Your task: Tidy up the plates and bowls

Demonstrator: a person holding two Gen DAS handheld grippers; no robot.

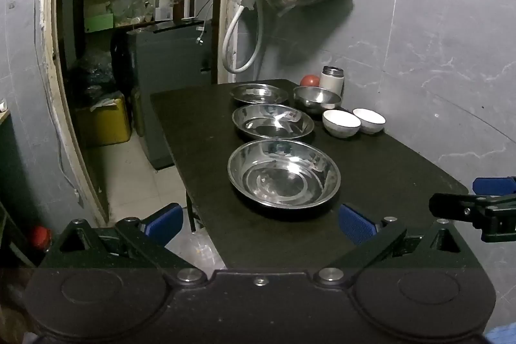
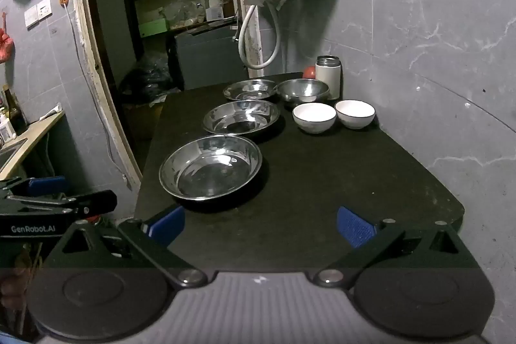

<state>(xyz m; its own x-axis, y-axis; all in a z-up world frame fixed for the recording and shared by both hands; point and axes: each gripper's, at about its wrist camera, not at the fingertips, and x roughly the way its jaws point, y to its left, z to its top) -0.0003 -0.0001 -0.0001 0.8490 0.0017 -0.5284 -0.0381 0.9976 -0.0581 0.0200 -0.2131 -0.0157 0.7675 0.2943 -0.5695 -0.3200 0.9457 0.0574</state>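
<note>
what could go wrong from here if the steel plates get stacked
1. The near steel plate has a low, shiny rim; the left claw, open in front of it, could slip off or shove it across the black table.
2. The two white bowls sit close beside the middle steel plate; a plate carried past could knock them.
3. The white flask stands upright by the steel bowl and might topple.

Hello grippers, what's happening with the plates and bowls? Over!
Left gripper open, right gripper open, both empty. Three steel plates unstacked, two white bowls side by side. Path clear.
</note>
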